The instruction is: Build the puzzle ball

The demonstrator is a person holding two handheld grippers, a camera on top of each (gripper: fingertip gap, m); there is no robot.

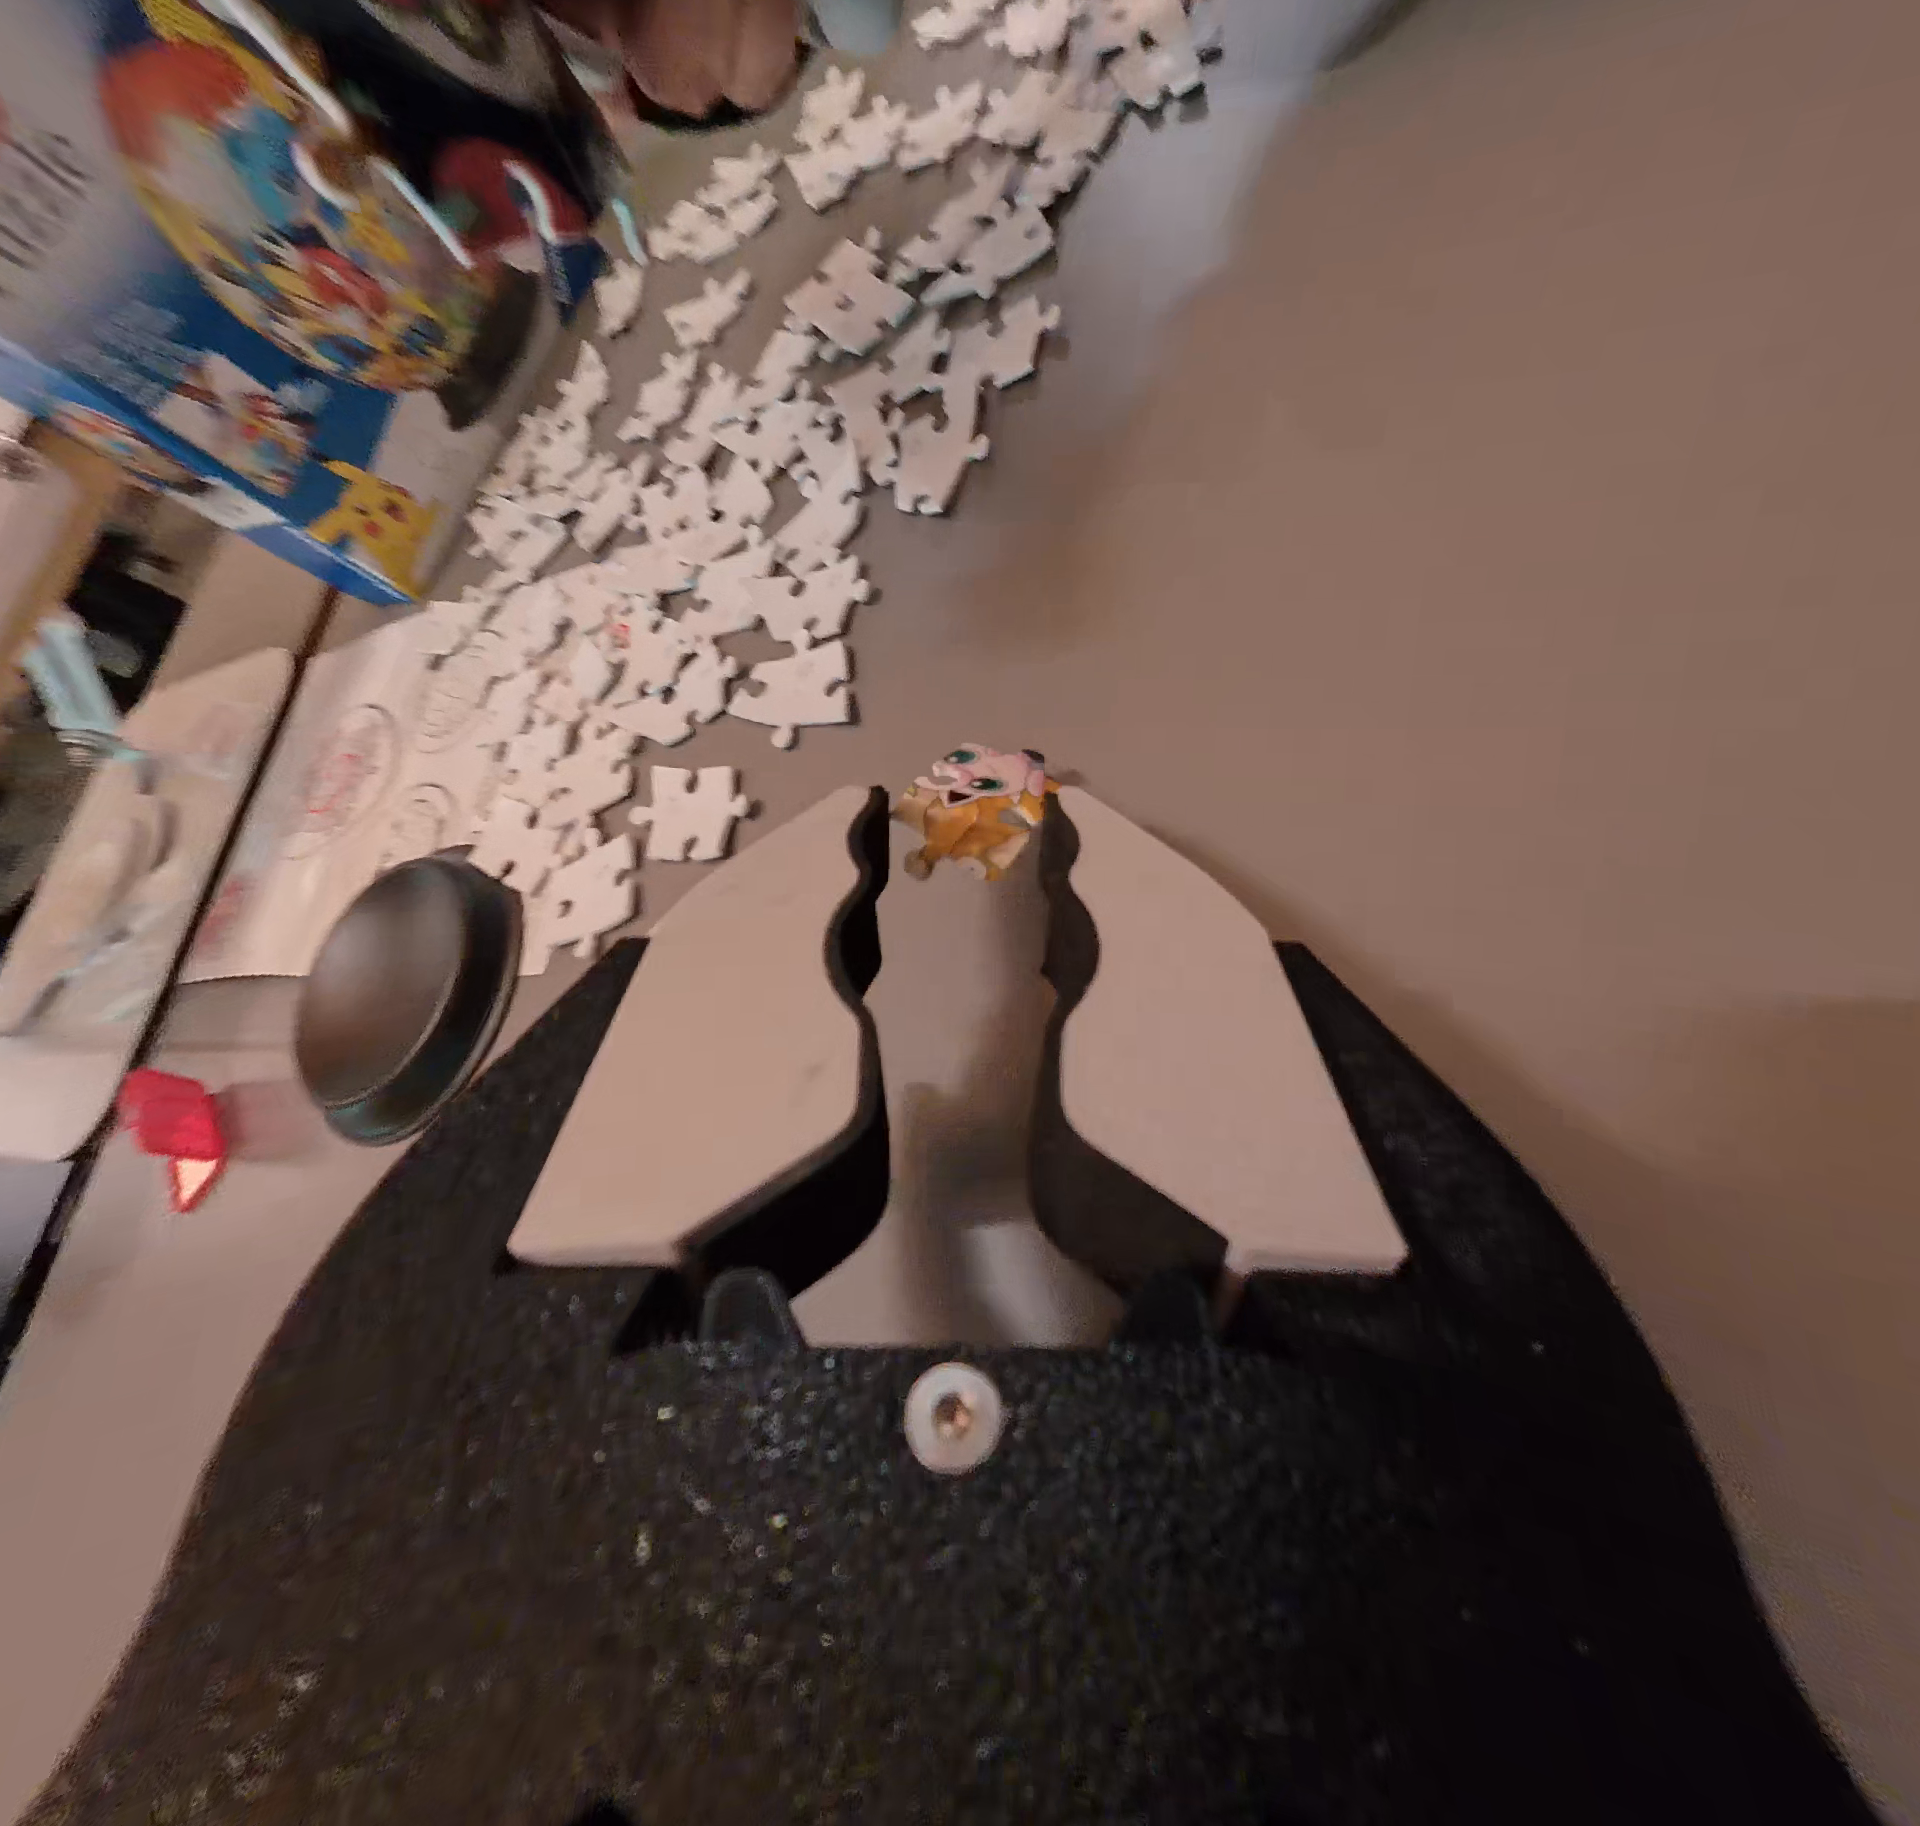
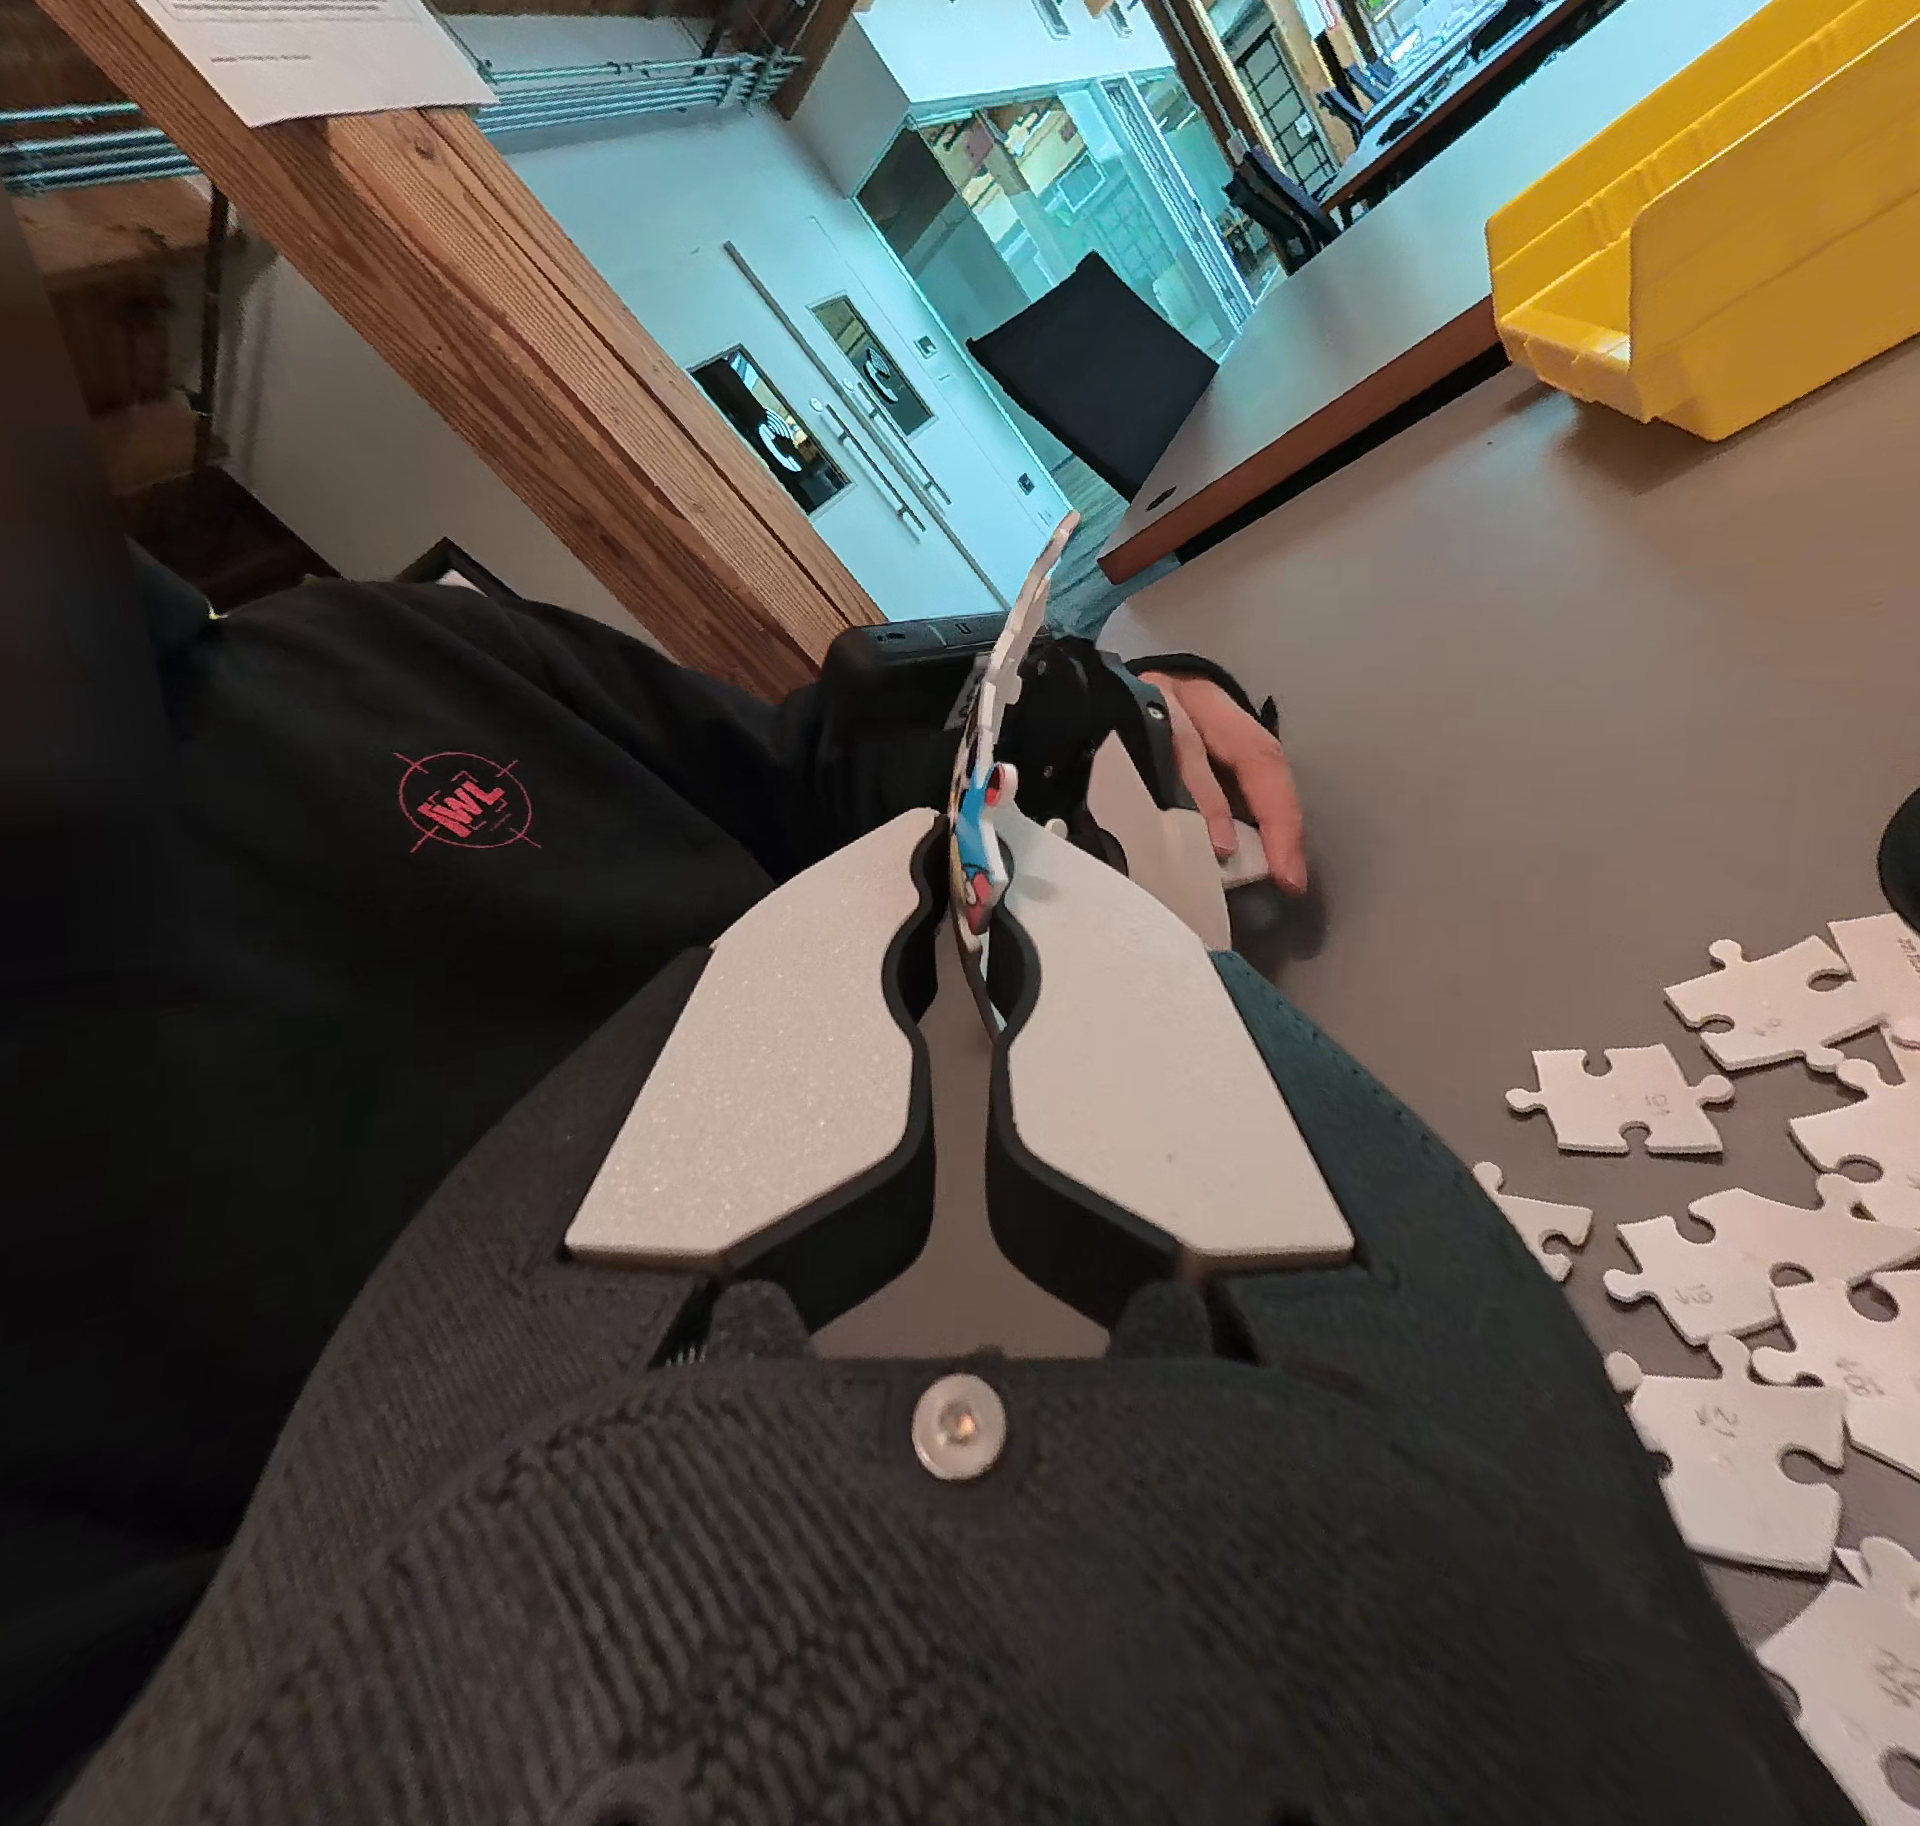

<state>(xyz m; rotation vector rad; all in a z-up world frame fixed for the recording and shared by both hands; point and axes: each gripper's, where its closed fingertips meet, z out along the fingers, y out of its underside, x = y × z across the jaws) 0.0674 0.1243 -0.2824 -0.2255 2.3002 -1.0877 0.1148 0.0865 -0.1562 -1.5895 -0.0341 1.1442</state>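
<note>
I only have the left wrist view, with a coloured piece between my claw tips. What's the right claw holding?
Observer: The right claw is shut on a curved strip of joined pieces, which stands up off the table.
Operator: Which way does its printed side face?
Observer: Leftward in the right wrist view; the white back faces right.
Operator: Anything else on that side I can't see?
Observer: A yellow bin sits at the far right of the table.

White pieces [image 1: 790, 488] lie past the jaws; an orange-pink piece [image 1: 971, 808] between them; yellow bin [image 2: 1714, 249] beyond.
</note>
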